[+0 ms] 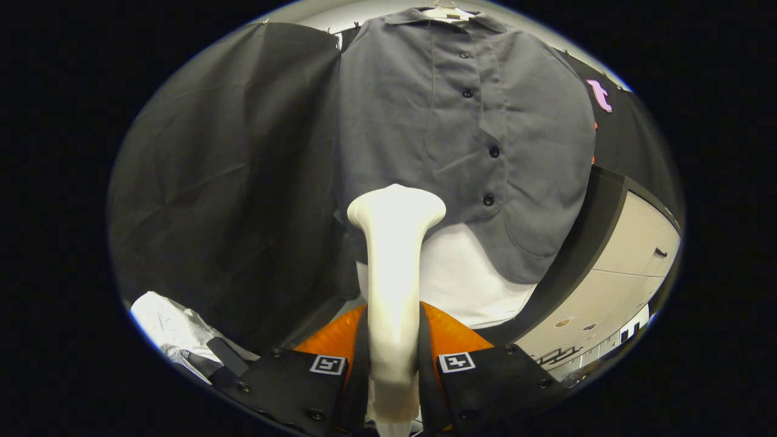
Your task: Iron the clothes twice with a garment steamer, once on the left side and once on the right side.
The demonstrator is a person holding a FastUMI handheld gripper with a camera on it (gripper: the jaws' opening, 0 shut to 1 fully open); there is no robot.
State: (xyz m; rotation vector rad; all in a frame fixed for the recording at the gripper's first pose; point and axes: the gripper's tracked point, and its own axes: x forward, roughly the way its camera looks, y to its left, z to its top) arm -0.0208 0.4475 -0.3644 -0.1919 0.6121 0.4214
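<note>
A dark grey button-up shirt [461,133] hangs on a white hanger [446,11] in front of the black booth wall, with a white garment [455,279] showing under its hem. My gripper [393,364] is shut on the handle of a cream-white garment steamer [394,267], both orange fingers [331,340] pressing its sides. The steamer's flared head [396,205] points up and forward. It stands at the shirt's lower edge, left of the button row; I cannot tell whether it touches the cloth.
Black cloth [230,182] hangs to the left of the shirt. A crumpled white and patterned fabric heap [176,331] lies low on the left. On the right stands a beige panel [625,267] with a black edge.
</note>
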